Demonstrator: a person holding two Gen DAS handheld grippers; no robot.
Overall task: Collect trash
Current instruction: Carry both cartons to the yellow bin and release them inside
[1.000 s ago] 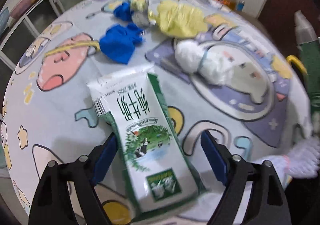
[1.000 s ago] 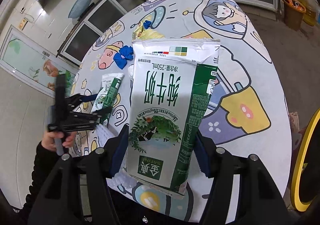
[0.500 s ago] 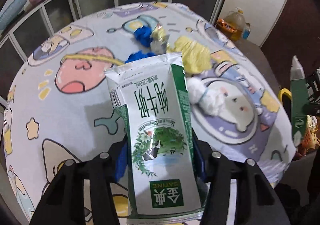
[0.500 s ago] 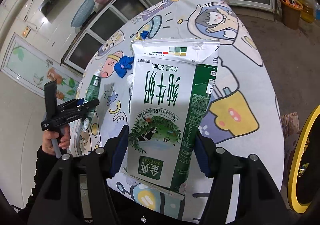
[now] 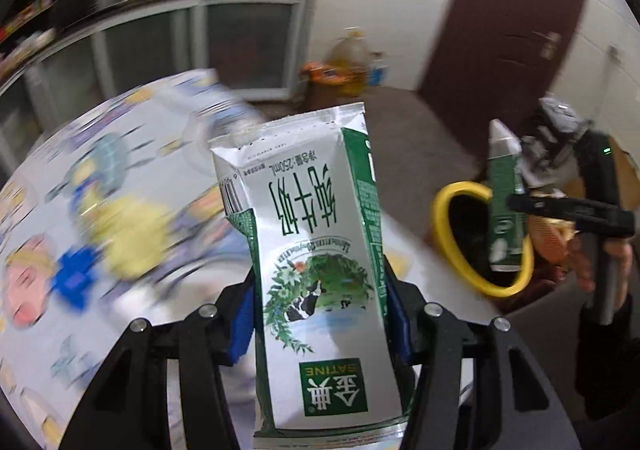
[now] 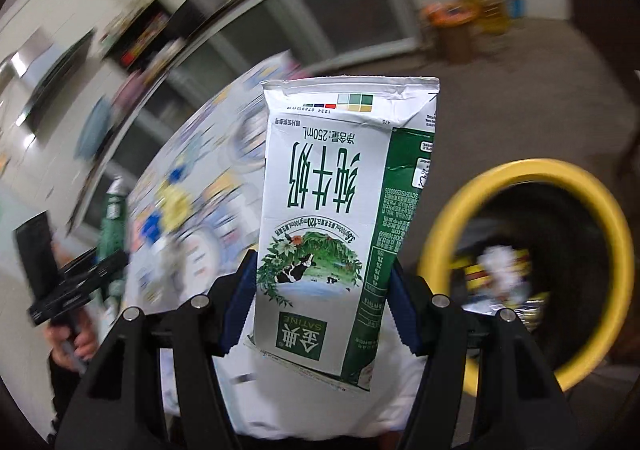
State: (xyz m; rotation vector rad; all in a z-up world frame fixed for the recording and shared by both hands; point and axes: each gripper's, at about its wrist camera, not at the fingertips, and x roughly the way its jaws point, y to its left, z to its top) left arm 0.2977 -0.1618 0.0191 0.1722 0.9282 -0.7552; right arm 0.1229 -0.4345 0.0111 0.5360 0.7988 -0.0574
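Note:
Each gripper holds a white-and-green milk carton upright. In the left wrist view, my left gripper (image 5: 320, 310) is shut on its carton (image 5: 316, 242), blue pads pressing both sides. In the right wrist view, my right gripper (image 6: 320, 298) is shut on a second carton (image 6: 336, 202). A yellow-rimmed bin (image 6: 536, 167) with trash inside stands just right of that carton. In the left wrist view the bin (image 5: 440, 206) is at right, and the right gripper's carton (image 5: 505, 210) hangs over it.
The round table with a cartoon cloth (image 5: 48, 330) lies blurred at left, with blue scraps (image 5: 74, 278) and a yellow wrapper (image 5: 128, 234) on it. Oil bottles (image 5: 352, 62) stand on the floor by glass-door cabinets. A dark door (image 5: 500, 10) is behind the bin.
My left gripper closed on the carton that lay on the table and lifted it. Both grippers swung away from the table toward the yellow bin. The right one kept its carton.

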